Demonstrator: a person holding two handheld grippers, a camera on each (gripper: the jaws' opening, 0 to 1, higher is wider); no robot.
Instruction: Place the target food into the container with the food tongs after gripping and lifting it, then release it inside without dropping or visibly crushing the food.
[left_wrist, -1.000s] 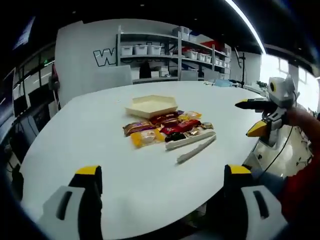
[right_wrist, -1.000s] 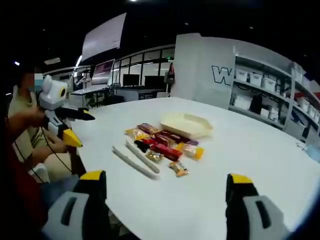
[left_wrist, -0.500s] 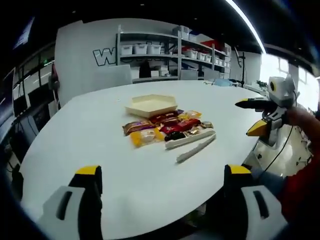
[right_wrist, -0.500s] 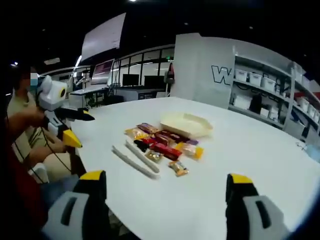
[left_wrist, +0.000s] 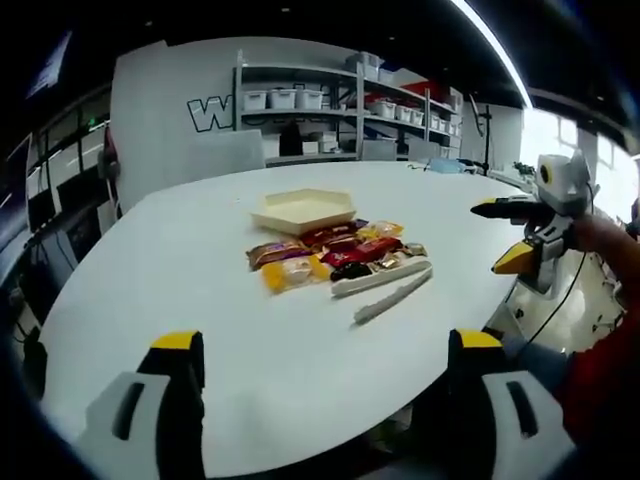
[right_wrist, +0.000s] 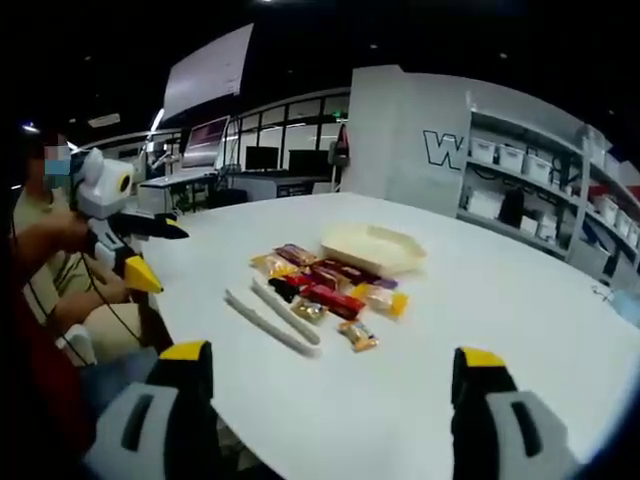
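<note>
Both of my grippers hung over the near edge of the white surface (left_wrist: 180, 290), empty. In the left gripper view my left gripper (left_wrist: 325, 350) had its yellow-tipped jaws spread wide, with nothing between them. Ahead of it, going left to right, lay the yellow snack packet (left_wrist: 292, 273) and a brown one just behind it, then the red and dark wrappers (left_wrist: 352, 250) bunched together, touching one another. Printing on these wrappers was too small to read. Behind the pile, just beside it, sat the shallow cream container (left_wrist: 304, 208). In front of the pile lay the white food tongs (left_wrist: 385, 287), their two arms splayed flat on the surface. At the far right my right gripper came into view, held in my hand (left_wrist: 598, 232).

On the back wall, beside the shelves of bins (left_wrist: 330, 105), a big letter "W" (left_wrist: 208, 113) could be read; the rest was cut off.

In the right gripper view my right gripper (right_wrist: 328, 362) was just as wide apart, holding nothing, with the tongs, wrappers and container well ahead of it.
</note>
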